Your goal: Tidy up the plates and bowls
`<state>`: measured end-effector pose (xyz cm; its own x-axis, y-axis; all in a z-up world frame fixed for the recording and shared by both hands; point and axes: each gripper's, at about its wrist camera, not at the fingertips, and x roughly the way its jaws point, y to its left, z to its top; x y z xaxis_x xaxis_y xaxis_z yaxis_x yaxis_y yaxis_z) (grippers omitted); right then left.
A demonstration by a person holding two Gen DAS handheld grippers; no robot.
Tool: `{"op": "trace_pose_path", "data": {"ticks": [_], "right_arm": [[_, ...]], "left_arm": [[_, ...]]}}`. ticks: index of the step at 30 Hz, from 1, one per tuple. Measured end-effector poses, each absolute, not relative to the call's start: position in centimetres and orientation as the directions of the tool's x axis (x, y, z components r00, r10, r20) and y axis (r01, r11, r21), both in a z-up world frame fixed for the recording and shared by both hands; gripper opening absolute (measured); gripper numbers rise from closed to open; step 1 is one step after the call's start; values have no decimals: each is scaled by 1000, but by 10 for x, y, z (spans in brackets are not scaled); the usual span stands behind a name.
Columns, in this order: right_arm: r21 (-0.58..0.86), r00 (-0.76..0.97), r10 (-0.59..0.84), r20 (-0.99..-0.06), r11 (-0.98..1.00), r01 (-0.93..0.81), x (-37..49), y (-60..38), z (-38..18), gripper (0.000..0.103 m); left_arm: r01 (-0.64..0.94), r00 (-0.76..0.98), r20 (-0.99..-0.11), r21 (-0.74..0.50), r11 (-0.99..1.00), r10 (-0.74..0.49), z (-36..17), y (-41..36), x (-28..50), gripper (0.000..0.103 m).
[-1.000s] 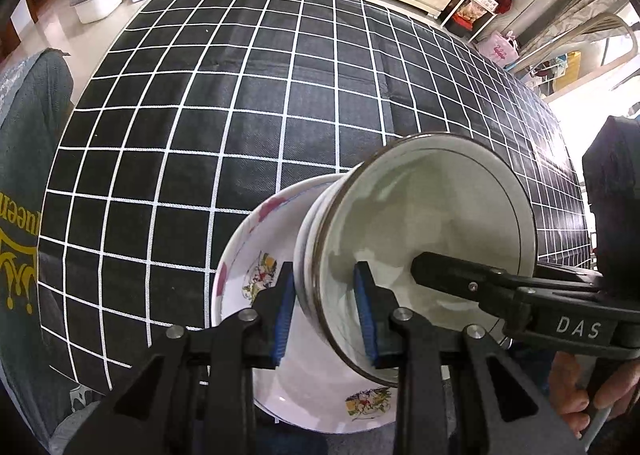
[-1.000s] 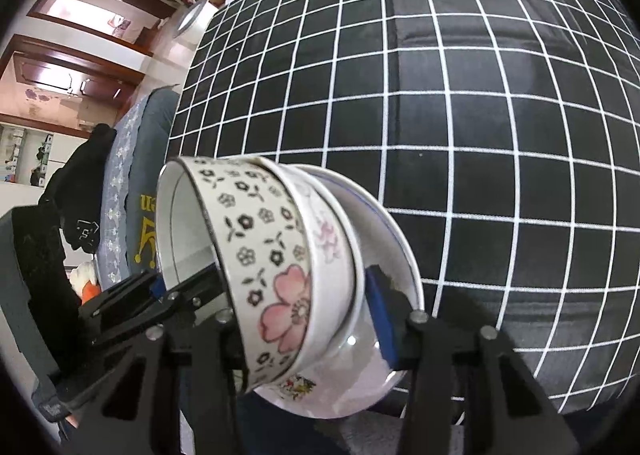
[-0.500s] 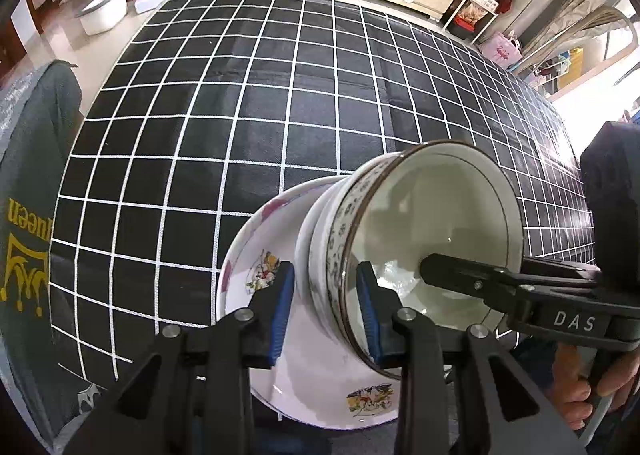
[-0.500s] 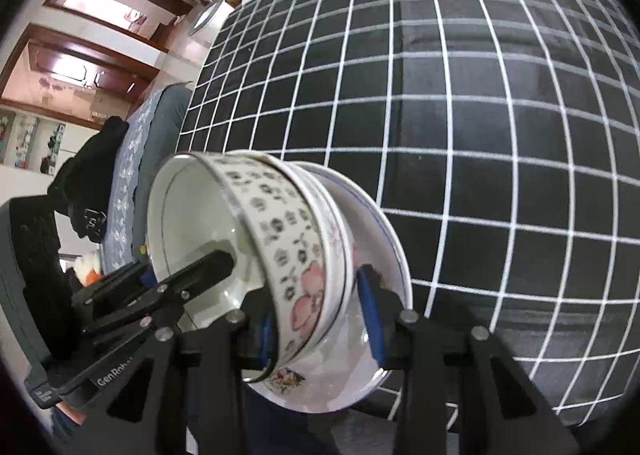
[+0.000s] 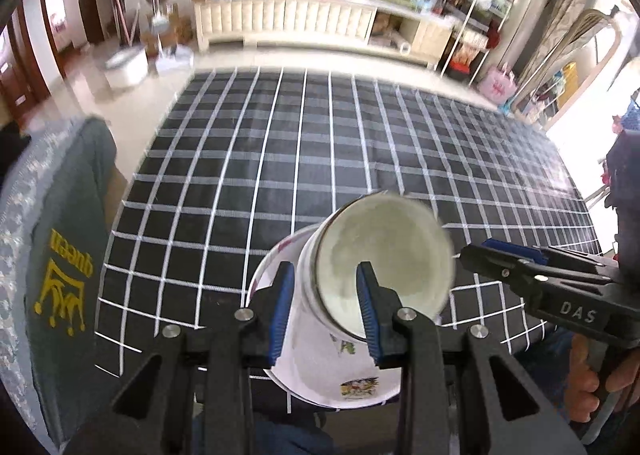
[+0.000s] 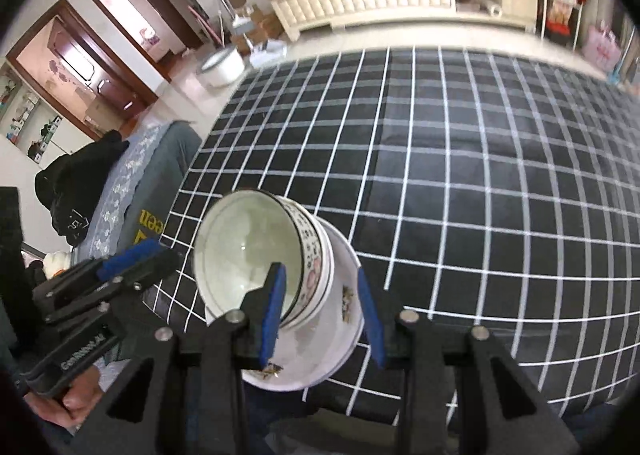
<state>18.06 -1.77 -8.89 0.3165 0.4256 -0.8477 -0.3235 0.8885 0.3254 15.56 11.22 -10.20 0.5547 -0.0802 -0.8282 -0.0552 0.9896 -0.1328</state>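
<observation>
A stack of crockery hangs tilted above a black tablecloth (image 5: 360,143) with a white grid, near its front edge. Nested bowls (image 6: 256,251), the outer one flowered, sit on a white plate (image 6: 320,339), their mouths tipped toward the person. The left gripper (image 5: 326,307) is partly closed, its blue pads clamping the stack's edge on its side. The right gripper (image 6: 320,315) has just been closing and, partly closed, spans the bowl wall and plate rim on the opposite side. Carrying this well likely means moving both hands together, levelling the stack so the bowls cannot slide, and keeping both grips firm until it rests flat.
</observation>
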Motion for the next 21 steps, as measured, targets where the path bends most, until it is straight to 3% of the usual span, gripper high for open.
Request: {"op": "trace_pose_path", "data": {"ticks": [7,11,14,16,20,21], "right_arm": [[227,487,384,-784,908,-351,139,-37,-44,42],[131,592,333,-734,925,-358,115,-48,-26,55],[100,646,313,-696,933,-345,99,-57,-16,56],[78,679,300,-670,938,-337,88,-61,-9,62],[40,752,273,-600,949,-312,64,-76,4,76],[34,768,267,-583,952,-305,58,-79,7,80]], "left_arm": [[5,668,-741,-98,995,-76,-62,80,119,30],[10,711,-701,-76,997,-60,-51,67,97,30],[2,734,-678,-67,998,-47,-46,60,82,30],[-13,759,-650,-58,998,-28,-42,55,69,37],[-7,816,-577,-65,998,-32,-36,50,46,39],[-2,834,-551,-61,998,-32,-33,47,37,48]]}}
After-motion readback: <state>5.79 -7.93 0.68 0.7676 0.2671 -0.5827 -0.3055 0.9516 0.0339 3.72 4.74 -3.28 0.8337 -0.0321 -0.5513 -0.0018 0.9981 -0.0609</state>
